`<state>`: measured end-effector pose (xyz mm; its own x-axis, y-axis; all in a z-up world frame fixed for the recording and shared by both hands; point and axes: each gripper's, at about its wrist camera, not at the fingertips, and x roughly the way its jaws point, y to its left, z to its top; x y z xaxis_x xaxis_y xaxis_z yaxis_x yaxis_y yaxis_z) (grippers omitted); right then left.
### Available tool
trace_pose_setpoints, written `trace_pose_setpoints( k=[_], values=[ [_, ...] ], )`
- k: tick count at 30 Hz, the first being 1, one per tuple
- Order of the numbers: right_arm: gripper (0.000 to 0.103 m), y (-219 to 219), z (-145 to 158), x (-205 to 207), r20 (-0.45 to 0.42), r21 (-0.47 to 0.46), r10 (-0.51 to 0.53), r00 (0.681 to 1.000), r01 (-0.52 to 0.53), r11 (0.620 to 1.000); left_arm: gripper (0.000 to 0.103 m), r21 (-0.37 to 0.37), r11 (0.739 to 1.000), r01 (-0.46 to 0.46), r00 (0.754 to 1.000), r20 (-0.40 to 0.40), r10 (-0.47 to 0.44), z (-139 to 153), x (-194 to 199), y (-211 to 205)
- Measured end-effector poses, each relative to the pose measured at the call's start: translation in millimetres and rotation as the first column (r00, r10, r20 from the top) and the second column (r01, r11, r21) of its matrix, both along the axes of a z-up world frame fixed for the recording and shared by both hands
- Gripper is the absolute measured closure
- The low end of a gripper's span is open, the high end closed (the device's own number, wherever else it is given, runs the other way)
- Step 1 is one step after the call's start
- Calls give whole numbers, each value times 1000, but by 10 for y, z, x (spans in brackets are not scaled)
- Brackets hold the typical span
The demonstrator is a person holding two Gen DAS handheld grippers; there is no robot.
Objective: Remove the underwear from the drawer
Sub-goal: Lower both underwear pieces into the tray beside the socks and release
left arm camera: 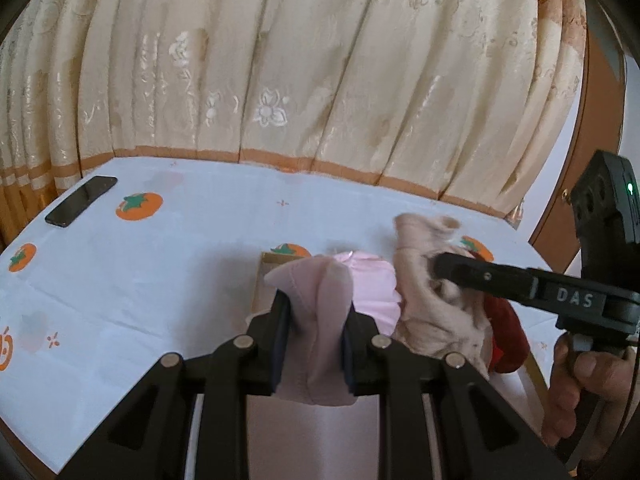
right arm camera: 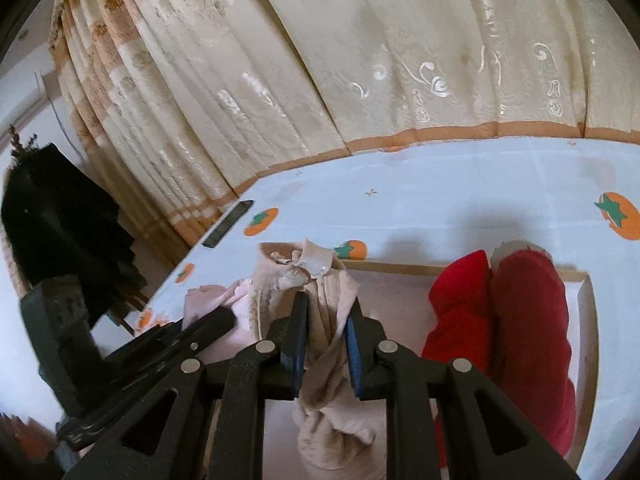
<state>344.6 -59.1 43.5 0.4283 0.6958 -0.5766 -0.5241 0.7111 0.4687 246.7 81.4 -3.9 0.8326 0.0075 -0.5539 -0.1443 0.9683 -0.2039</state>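
My left gripper (left arm camera: 314,312) is shut on a pink piece of underwear (left arm camera: 316,320) and holds it above the shallow wooden drawer (right arm camera: 584,308). My right gripper (right arm camera: 326,320) is shut on a beige lacy piece of underwear (right arm camera: 324,344), lifted above the drawer. In the left wrist view the right gripper (left arm camera: 440,266) reaches in from the right with the beige piece (left arm camera: 432,300) hanging from it. Red underwear (right arm camera: 516,328) lies in the drawer to the right. A lighter pink garment (left arm camera: 372,288) lies behind the pink piece.
The drawer rests on a table with a white cloth printed with orange persimmons (left arm camera: 140,206). A black phone (left arm camera: 82,200) lies at the far left edge. Cream curtains (left arm camera: 280,60) hang close behind the table. A dark coat (right arm camera: 60,232) hangs at left.
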Motion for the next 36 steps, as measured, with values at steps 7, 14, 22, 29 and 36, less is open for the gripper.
trace_pose_setpoints(
  k=[7, 14, 22, 29, 36],
  values=[
    [84, 82, -169, 174, -12, -45, -8, 1000, 8, 999, 81, -6, 1000, 17, 996, -83, -17, -174, 228, -8],
    [83, 72, -305, 228, -18, -91, -12, 1000, 10, 996, 59, 33, 997, 71, 988, -137, -66, -246, 320, -113],
    [40, 20, -267, 131, 15, -121, -16, 1000, 18, 993, 39, 87, 993, 82, 993, -96, -74, -176, 229, -217],
    [40, -202, -73, -130, 78, -115, -33, 996, 42, 992, 36, 141, 986, 88, 996, 2, -89, 29, -167, -256],
    [40, -523, 145, -843, 164, -92, 28, 986, -13, 996, 29, 200, 971, 134, 987, 64, -149, 131, -828, -305]
  ],
)
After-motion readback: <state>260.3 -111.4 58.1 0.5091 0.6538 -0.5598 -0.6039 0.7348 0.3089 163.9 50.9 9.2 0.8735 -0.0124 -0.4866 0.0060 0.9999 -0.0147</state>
